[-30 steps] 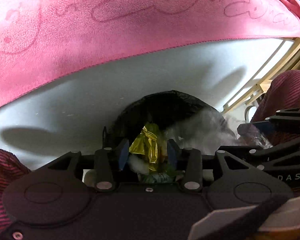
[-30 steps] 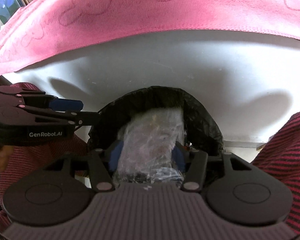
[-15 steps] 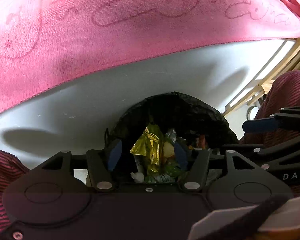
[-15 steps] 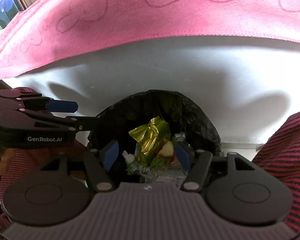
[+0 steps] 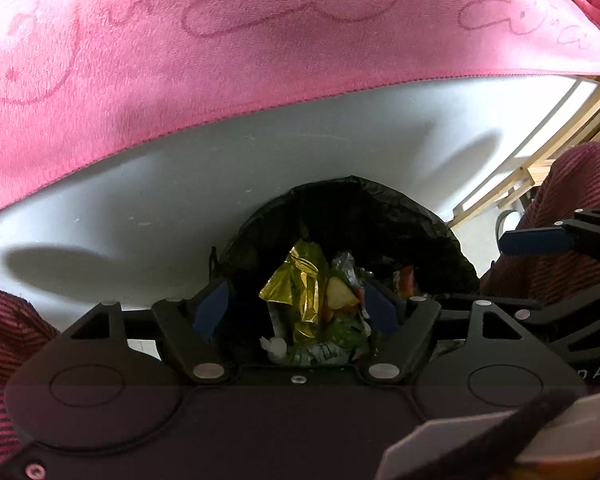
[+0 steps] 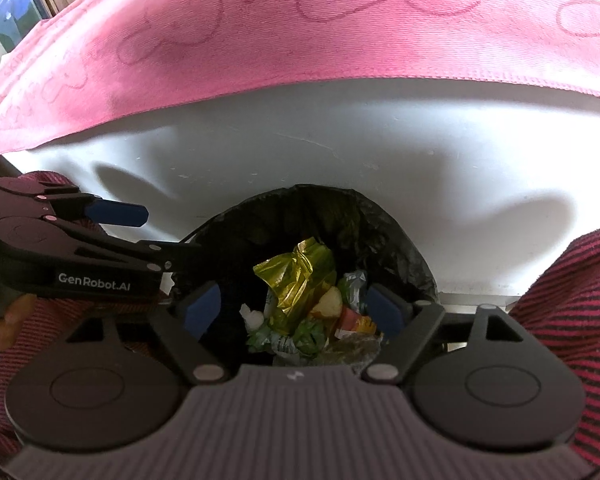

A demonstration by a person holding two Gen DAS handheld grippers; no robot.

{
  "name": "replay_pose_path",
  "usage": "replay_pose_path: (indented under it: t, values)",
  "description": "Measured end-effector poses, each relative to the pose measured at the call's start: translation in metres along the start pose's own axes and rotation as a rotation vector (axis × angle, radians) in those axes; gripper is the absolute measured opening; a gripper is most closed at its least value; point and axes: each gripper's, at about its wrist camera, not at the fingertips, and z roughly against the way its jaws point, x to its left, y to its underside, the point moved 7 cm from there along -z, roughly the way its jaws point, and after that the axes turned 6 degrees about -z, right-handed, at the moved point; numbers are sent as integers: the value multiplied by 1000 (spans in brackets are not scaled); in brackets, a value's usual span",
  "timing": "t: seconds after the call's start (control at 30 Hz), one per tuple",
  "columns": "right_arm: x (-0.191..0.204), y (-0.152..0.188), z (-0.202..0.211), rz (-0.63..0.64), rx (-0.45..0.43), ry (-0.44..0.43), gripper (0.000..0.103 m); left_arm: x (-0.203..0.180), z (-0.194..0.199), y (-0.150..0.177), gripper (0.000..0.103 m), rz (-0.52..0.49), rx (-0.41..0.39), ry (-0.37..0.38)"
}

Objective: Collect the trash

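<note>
A bin with a black liner sits below both grippers. Inside lie a gold wrapper, an apple slice, green wrappers and a crumpled clear plastic piece. My left gripper hangs over the bin's mouth, its jaws opening with nothing pressed between the pads. My right gripper hovers over the same bin, jaws also opening and holding nothing. Each gripper shows in the other's view, the left gripper from the left and the right gripper from the right.
A pink towel covers the far part of a white table behind the bin. Books stand at the far left. A wooden frame is at the right. Red striped cloth flanks the bin.
The right jaws widened and the clear plastic bundle they held dropped into the bin. The left jaws spread away from the gold wrapper, which now lies in the bin.
</note>
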Motion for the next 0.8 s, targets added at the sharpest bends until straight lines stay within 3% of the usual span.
replay_pose_path:
  t: [0.17, 0.8]
  values:
    - [-1, 1, -1, 3, 1, 10, 92, 2, -2, 2, 80, 26, 18, 1]
    - [1, 3, 0, 11, 4, 5, 93, -1, -7, 4, 81, 28, 33, 7]
